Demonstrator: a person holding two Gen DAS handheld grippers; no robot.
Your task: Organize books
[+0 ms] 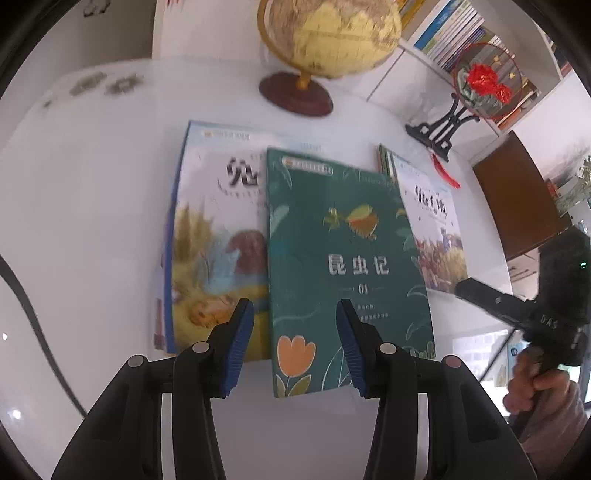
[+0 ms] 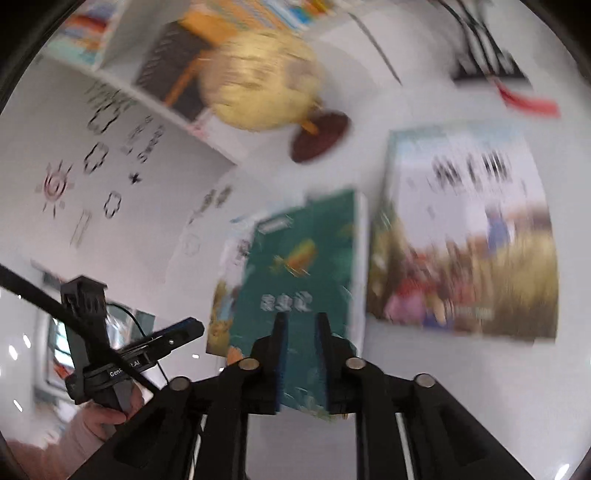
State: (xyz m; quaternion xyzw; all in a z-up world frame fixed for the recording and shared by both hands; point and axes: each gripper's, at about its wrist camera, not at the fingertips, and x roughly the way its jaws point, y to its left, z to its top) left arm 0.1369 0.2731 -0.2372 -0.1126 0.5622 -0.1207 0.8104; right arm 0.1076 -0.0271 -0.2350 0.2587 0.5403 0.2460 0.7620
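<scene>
The green book (image 1: 347, 266) is lying flat on the white table (image 1: 92, 221), overlapping a pale picture book (image 1: 218, 240) on its left and just beside another pale book (image 1: 432, 225) on its right, making three covers showing; behind them one globe (image 1: 328, 33) and one fan on a black stand (image 1: 484, 81) are standing before white shelves of books (image 1: 454, 33). The left gripper (image 1: 295, 314) is hovering over the green book's near left edge, jaws parted and gripping nothing; the right gripper (image 2: 301, 317), blurred, is hanging above that same book's near end, jaws narrowly apart with nothing visibly pinched.
</scene>
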